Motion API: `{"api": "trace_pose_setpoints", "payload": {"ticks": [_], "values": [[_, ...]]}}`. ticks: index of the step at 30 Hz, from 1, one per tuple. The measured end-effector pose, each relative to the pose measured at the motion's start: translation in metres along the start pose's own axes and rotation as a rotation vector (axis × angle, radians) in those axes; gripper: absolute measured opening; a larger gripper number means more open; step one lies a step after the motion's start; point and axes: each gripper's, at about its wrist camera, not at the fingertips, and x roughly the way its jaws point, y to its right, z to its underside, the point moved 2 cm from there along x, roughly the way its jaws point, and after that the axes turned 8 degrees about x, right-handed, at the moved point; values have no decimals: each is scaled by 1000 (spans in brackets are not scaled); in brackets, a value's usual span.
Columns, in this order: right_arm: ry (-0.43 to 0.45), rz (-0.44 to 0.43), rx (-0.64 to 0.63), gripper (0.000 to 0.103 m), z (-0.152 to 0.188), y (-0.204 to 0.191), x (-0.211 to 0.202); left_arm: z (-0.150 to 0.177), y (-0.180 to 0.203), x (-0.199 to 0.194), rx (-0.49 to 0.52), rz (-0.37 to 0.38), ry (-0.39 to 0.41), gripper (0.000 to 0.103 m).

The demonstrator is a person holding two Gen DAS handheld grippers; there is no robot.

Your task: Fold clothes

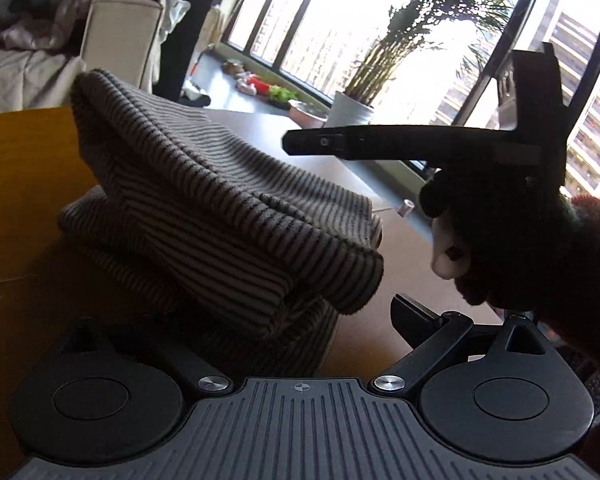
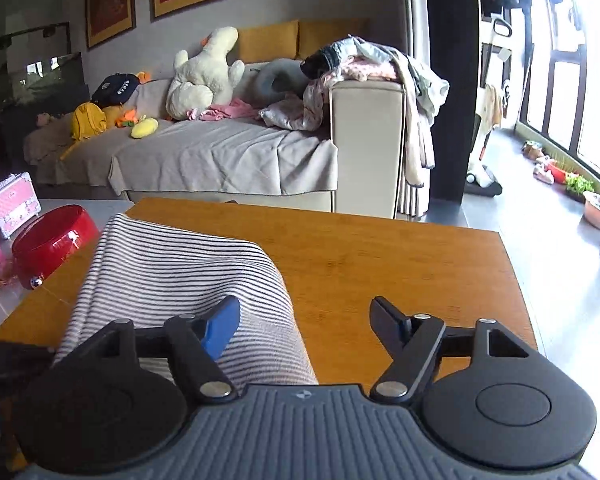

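Striped cloth (image 2: 172,280) lies folded in a soft heap on your wooden table (image 2: 400,264). In the right wrist view your right gripper (image 2: 304,320) has its jaws spread wide. The blue pad (image 2: 220,330) of one finger sits over the cloth, and the other finger is out over bare wood just beside the cloth's edge. The pads do not squeeze anything.

In the left wrist view your left gripper (image 1: 236,316) is spread wide too. The cloth (image 1: 220,216) is bunched up in thick rolls right in front of it and covers one finger. The other finger tip (image 1: 414,316) sticks out past the cloth's end, over bare table. You cannot see the pads press on the cloth. Your other hand (image 1: 540,248) shows in this view as well, dark, holding the right gripper, which reaches across above the cloth.

A red bowl (image 2: 50,240) sits on the floor just past the table's left edge. You cannot tell what is in it. A pink case (image 2: 12,202) stands near it, lid closed.

The cloth lies on the left part of the table, close to that left edge. The right half of the table is bare wood up to the far edge. A sofa (image 2: 364,140) stands behind the table.
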Motion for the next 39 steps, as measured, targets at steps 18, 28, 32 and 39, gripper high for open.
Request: {"api": "trace_pose_setpoints", "payload": {"ticks": [18,28,32,39], "values": [[190,-23,-453,30,54,-106,-26,7,-67,-106,-191,-308,138,99],[117,-3,-809,29,102,-136,-18,-12,-58,-100,-169,-289,178,99],[136,53,-841,32,115,-147,-9,-39,-37,-94,-101,-252,233,99],[88,-37,-721,66,100,-132,-26,-67,-29,-36,-85,-150,228,97]]}}
